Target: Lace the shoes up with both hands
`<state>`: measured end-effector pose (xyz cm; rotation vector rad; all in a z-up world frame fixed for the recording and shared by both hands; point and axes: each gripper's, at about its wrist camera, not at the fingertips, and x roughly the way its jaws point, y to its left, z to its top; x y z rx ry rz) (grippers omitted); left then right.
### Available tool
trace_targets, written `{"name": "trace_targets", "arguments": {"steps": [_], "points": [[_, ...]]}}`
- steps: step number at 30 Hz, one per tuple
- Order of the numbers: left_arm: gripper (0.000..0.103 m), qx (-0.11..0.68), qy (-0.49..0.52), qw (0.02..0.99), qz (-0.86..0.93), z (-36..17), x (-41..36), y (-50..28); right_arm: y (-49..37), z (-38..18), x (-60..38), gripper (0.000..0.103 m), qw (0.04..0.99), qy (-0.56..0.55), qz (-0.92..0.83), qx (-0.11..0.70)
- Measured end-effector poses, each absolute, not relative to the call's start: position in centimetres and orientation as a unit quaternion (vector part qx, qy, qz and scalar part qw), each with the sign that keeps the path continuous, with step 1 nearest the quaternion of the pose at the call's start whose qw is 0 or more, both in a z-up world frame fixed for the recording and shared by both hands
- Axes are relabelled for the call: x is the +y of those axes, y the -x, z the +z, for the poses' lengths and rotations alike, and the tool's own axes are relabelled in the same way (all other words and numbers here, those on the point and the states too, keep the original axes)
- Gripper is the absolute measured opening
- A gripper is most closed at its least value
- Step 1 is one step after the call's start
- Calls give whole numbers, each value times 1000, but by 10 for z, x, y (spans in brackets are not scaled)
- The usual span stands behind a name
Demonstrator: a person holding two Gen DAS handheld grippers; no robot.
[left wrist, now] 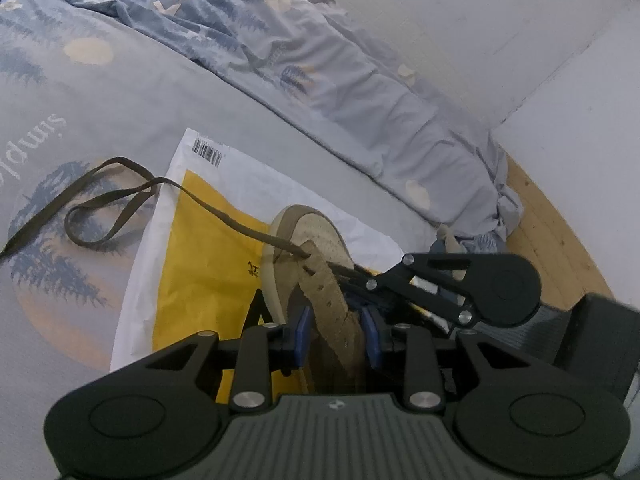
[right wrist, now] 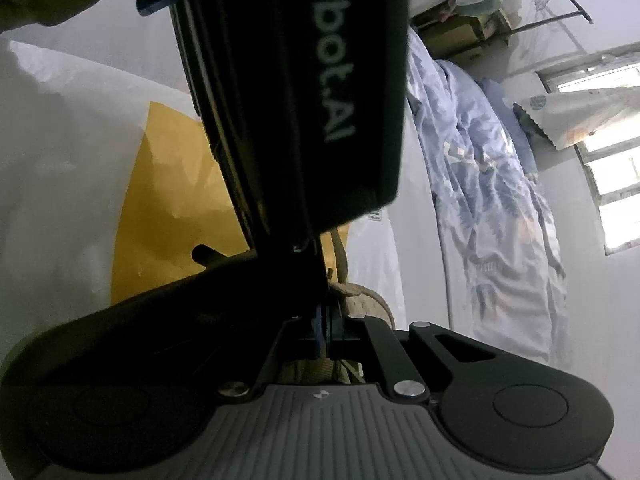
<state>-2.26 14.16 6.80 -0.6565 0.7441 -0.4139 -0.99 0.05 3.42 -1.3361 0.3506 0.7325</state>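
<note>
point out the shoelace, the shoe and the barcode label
shoelace (left wrist: 120, 194), left wrist view, loose loop on the bedsheet
shoe (left wrist: 320, 236), left wrist view, perforated toe
barcode label (left wrist: 208, 153), left wrist view, on the bag's white corner

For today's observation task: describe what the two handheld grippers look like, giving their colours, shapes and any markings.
The left gripper has black linkage arms with round silver pivot pins, blue pads on its fingers, and a grey ribbed body bearing a small white emblem. The right gripper is built the same way: black arms, silver pins, blue pads, ribbed grey body. Seen from the right wrist, the left gripper's black housing carries white lettering ending in "obot.AI".
</note>
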Motion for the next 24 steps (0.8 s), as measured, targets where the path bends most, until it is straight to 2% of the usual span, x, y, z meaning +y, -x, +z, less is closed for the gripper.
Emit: {"name": "trace_targets", "arguments": {"steps": [4,8,16,22,24], "points": [[26,326,355,856,-187,67,152,23,8,33,-3,1,715,597,329,155],[35,307,424,836,-165,55,161,17,8,32,-5,1,721,591,326,155],[35,294,581,749,-117,7,162,4,9,31,-7,1,746,568,313,155],[33,288,621,723,-96,-9,158,5,13,34,-3,1,756,556,306,159],[29,285,625,721,-92,-11,158,4,15,35,-2,1,758,555,305,159]]}}
